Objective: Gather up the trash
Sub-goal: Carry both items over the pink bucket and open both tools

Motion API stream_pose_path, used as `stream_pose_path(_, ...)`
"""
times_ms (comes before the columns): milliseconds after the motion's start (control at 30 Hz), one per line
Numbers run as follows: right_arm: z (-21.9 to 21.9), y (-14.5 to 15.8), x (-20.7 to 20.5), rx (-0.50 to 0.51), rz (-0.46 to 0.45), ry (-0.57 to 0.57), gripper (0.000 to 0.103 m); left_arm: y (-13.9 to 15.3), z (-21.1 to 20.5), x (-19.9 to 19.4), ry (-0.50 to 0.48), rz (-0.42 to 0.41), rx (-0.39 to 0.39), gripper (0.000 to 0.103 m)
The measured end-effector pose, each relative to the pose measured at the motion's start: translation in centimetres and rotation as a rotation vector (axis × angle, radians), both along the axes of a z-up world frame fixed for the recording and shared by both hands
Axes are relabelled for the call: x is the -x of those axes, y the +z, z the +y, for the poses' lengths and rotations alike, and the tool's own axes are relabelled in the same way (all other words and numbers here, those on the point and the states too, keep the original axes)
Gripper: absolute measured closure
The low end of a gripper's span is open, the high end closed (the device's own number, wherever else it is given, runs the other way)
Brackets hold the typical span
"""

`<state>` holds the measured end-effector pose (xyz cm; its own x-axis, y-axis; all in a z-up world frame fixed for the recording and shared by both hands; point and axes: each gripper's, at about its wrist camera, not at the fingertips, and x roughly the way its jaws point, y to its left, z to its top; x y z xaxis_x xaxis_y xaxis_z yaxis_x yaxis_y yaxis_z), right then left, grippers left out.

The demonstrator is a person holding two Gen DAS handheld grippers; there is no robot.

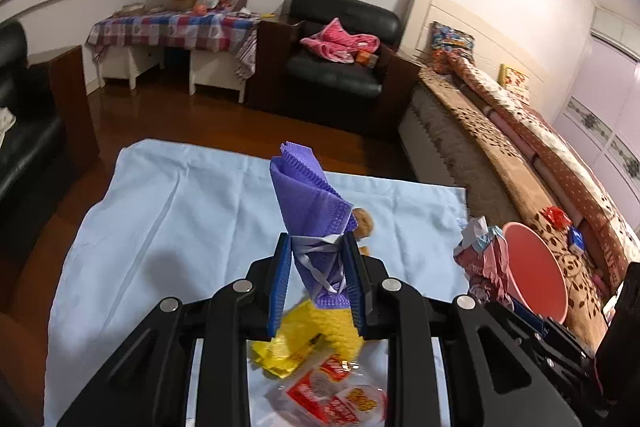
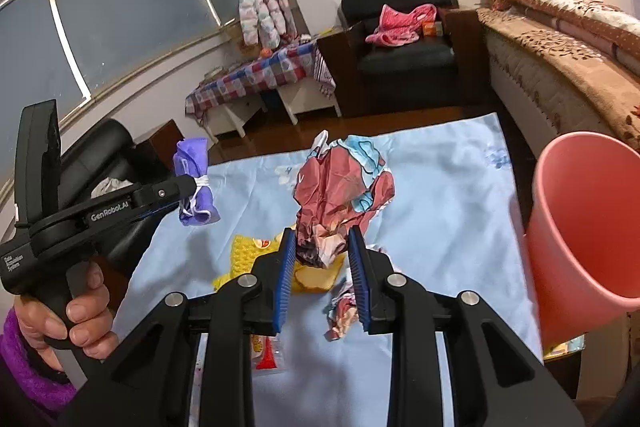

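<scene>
Pink bin (image 2: pixel 580 227) waits at right of blue cloth (image 2: pixel 440 195), nothing visibly inside. Right gripper (image 2: pixel 322 251) clamps crumpled wrapper (image 2: pixel 340 187), lifted. Left gripper (image 1: pixel 318 263) pinches purple mask (image 1: pixel 308 195), lifted. Left on cloth: yellow wrapper (image 1: pixel 304 335), red packets (image 1: pixel 332 395), biscuit (image 1: pixel 362 221).

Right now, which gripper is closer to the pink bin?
Right. The right gripper, holding crumpled paper, is just beside the pink bin. The left gripper, holding a purple mask, is farther off, on the right gripper's other side.
</scene>
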<state>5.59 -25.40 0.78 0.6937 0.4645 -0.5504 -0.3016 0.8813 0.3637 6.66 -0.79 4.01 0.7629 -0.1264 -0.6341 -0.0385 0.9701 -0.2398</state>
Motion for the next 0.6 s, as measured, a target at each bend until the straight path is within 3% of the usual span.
stream_pose_path(600, -8.6, 0.2, 1.9, -0.004, -0.014, -0.242, 0.076, 2.8, -11.6, -0.8, -0.26, -0.086, -0.029, 0.078)
